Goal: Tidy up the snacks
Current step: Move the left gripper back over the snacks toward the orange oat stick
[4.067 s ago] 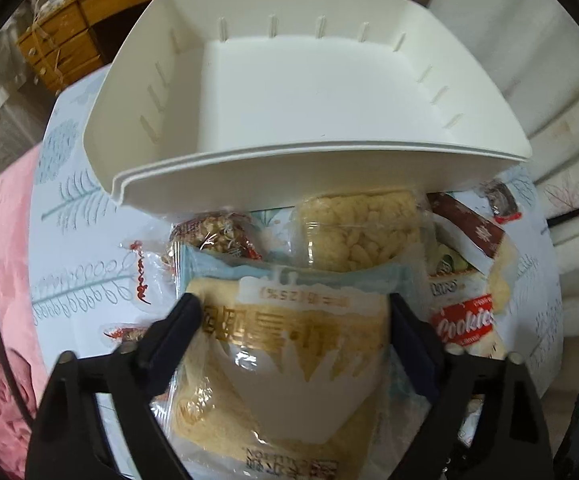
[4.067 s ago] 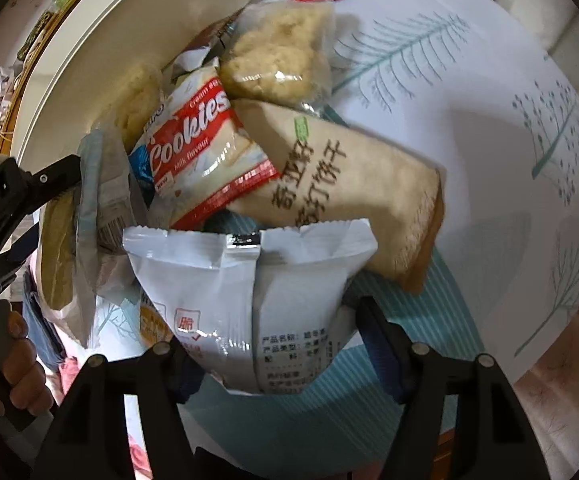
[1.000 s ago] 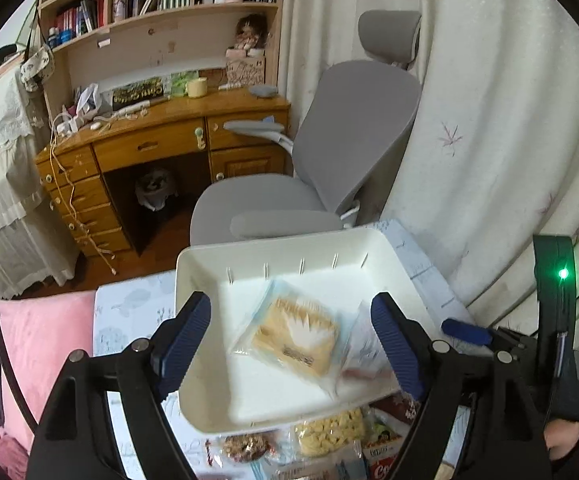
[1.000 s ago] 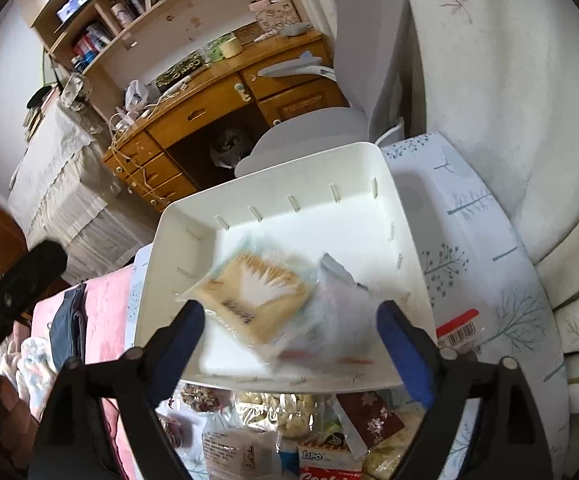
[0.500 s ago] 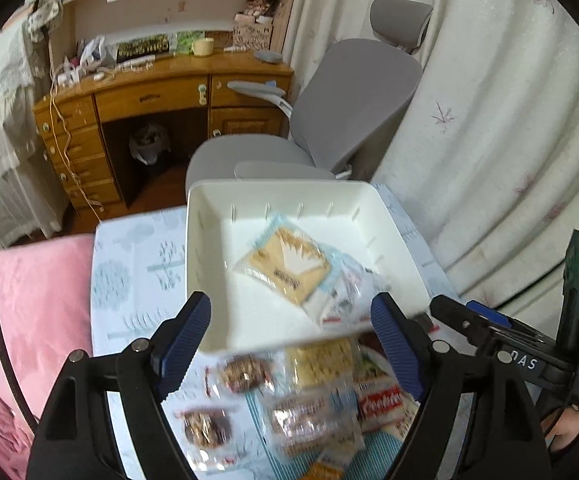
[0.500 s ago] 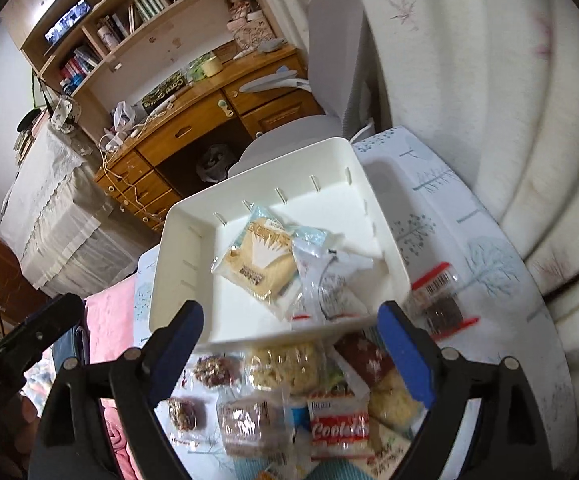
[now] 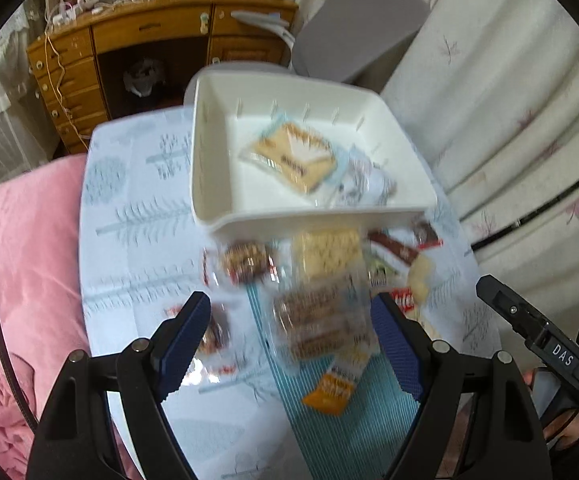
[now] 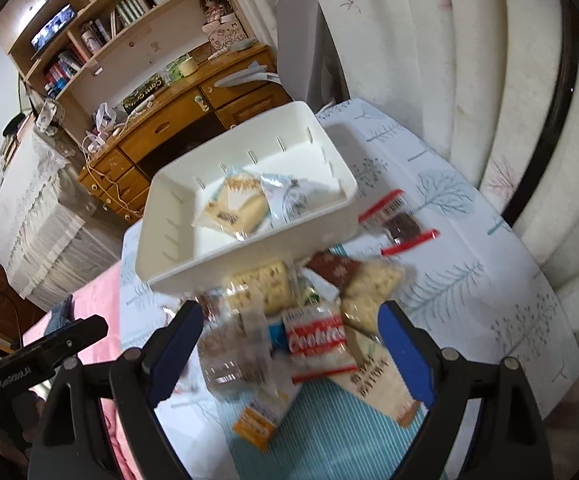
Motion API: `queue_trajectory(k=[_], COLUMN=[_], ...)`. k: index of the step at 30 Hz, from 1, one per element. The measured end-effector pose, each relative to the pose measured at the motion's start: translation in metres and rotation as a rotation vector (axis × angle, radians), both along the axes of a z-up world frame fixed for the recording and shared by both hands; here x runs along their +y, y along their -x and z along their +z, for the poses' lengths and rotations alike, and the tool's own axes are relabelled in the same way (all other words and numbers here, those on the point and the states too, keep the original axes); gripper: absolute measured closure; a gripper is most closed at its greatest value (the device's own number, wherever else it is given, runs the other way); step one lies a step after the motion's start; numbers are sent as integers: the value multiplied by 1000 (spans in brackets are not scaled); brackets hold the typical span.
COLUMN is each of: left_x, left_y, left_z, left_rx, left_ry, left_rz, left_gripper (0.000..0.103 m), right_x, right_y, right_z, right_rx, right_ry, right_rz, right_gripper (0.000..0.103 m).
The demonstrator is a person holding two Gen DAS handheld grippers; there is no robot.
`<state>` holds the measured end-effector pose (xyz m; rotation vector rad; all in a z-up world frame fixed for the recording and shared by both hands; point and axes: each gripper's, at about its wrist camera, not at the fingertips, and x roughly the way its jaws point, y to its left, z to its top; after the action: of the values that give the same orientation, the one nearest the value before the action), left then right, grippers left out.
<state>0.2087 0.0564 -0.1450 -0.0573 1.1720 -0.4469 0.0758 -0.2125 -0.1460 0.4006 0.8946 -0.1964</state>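
A white bin point(image 7: 209, 184) point(image 8: 161, 240) stands on the table beyond a pile of snack packets. In it lie a yellow cracker packet point(image 7: 293, 156) point(image 8: 233, 204) and a white packet point(image 7: 361, 186) point(image 8: 289, 200). The pile in front holds a clear biscuit packet point(image 7: 321, 320) point(image 8: 237, 352), a red Cookies packet point(image 8: 317, 340), a rice crisp bar point(image 7: 327, 252) point(image 8: 261, 284) and others. My left gripper point(image 7: 289, 344) is open and empty above the pile. My right gripper point(image 8: 289, 356) is open and empty above it too.
A red-edged chocolate packet point(image 8: 397, 222) lies apart at the right of the bin. A pink blanket point(image 7: 21, 248) lies left of the table. Curtains point(image 7: 509, 100), a grey chair point(image 7: 353, 32) and a wooden desk point(image 7: 149, 40) stand behind.
Both grippers let go of their packets, which now lie in the bin. Over the last second both have come down from above the bin toward the pile.
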Motion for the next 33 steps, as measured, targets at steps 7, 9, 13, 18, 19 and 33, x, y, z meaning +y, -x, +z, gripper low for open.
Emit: queue_trajectory(k=[7,9,13,18,19,33], left_x=[-11,-16,-29,-46,-48,-76], left_y=[23,29,42,50,52,64], left_z=[-20,-28,-43,-61,-65,-125], left_rx=[56,88,143,205,220,361], left_ry=[1,-12,-15,-12,-12,-86], left_rz=[-29,-33,-33,3,15,218], left_gripper=[22,22,22,22,22,19], right_x=[4,5,5,4,3,-14], right_y=[22,27,31,32,33,14], right_z=[-11,-13,-21,-36,-40,-77], right_rx=[22,22,46,89,98,287], right_ry=[63,88,113,131,131,243], right_rz=[81,112,176,265,279,595], right_gripper=[13,13,13,13,13,13])
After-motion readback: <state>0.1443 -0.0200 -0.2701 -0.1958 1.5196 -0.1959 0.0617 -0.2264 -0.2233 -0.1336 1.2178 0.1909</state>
